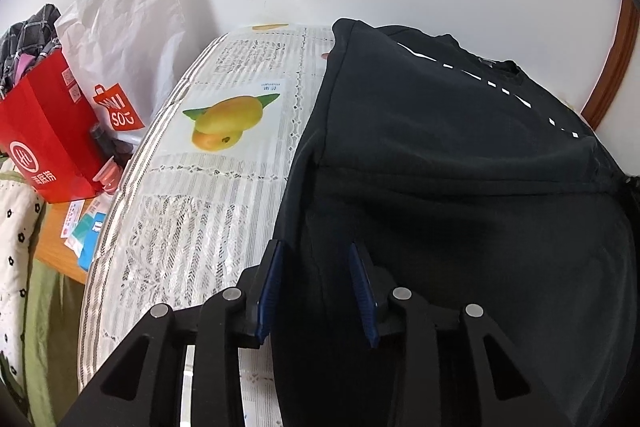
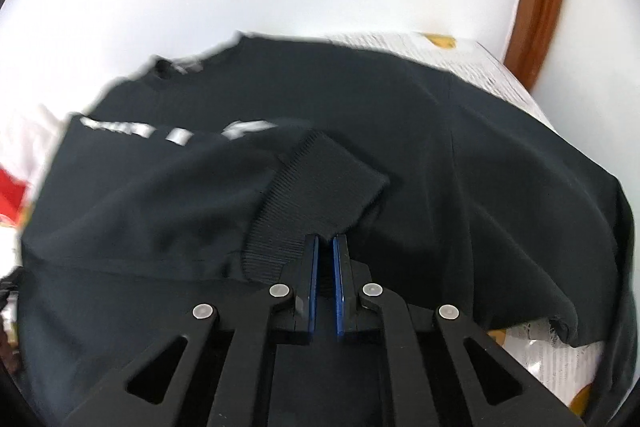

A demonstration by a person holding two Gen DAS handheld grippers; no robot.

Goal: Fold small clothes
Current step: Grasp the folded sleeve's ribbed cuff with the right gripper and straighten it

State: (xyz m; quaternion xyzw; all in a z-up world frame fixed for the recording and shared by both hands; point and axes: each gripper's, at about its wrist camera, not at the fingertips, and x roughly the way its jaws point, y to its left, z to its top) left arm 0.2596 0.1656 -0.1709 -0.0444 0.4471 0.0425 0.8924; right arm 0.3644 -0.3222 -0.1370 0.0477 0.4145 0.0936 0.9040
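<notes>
Black knit sweatshirt — ribbed cuff dead ahead of closed, empty right gripper; left gripper parted, straddling left edge.

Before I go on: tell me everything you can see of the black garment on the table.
The black garment is a dark knit top with a broken white stripe near its far edge. It lies spread over the patterned table cover, partly folded. One sleeve is laid across the body; its ribbed cuff points toward the right tool, which is shut just at its edge. The left tool stands open over the garment's left edge.
</notes>
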